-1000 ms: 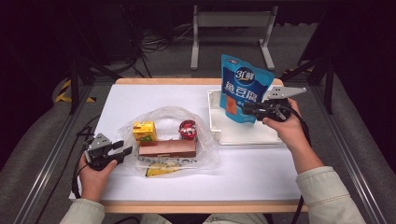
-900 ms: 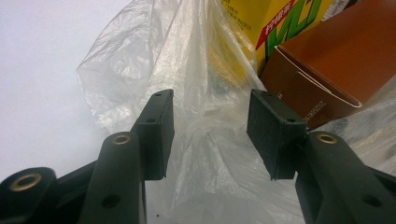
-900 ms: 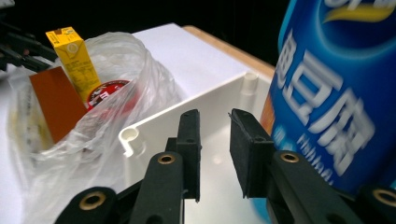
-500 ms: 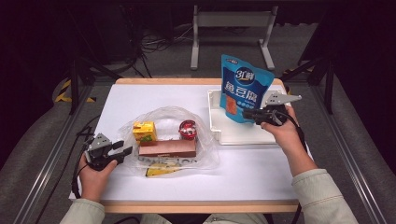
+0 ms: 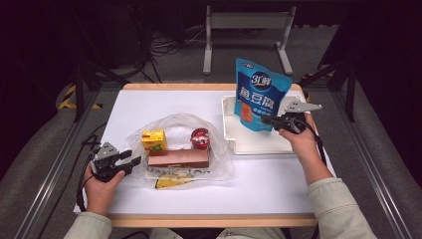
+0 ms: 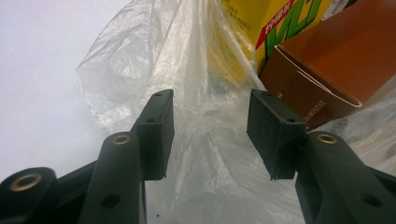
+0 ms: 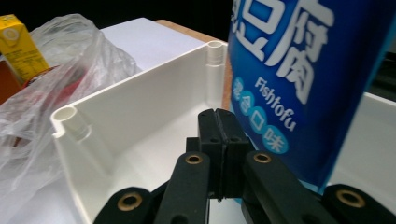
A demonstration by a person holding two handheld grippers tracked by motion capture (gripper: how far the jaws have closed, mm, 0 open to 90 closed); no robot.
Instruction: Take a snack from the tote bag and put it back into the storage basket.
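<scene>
At table's right side, item 1: blue Fishtofu pouch (image 5: 259, 97), upright in white tray (image 5: 226, 134), lower edge inside tray, top leaning toward far side. Judged status: unpacking from bag to tray, approx. 1 of 5 items done. Remaining, all on or in clear plastic bag (image 5: 219, 159) at table centre-left: yellow drink carton (image 5: 153, 141), brown box (image 5: 178, 158) lying flat just in front of it, red round pack (image 5: 200, 138) beside carton, yellow packet (image 5: 171, 181) partly under bag's near edge. Right gripper (image 5: 266, 119): at pouch's lower right corner, over tray; jaws have just been closing & now meet pad to pad; no pouch film seen betw. them in right gripper view, pouch just beside the right-hand jaw; a pinch on its edge can't be ruled out. Right hand (image 5: 298, 137): forearm reaching fwd, gripper roughly level, pointing left toward pouch. Left gripper (image 5: 134, 160): low at bag's left edge, jaws about half-wide, bag film lying betw. pads w/o being pressed. Left hand (image 5: 102, 181): resting near table's front-left corner, gripper aimed right at bag.
</scene>
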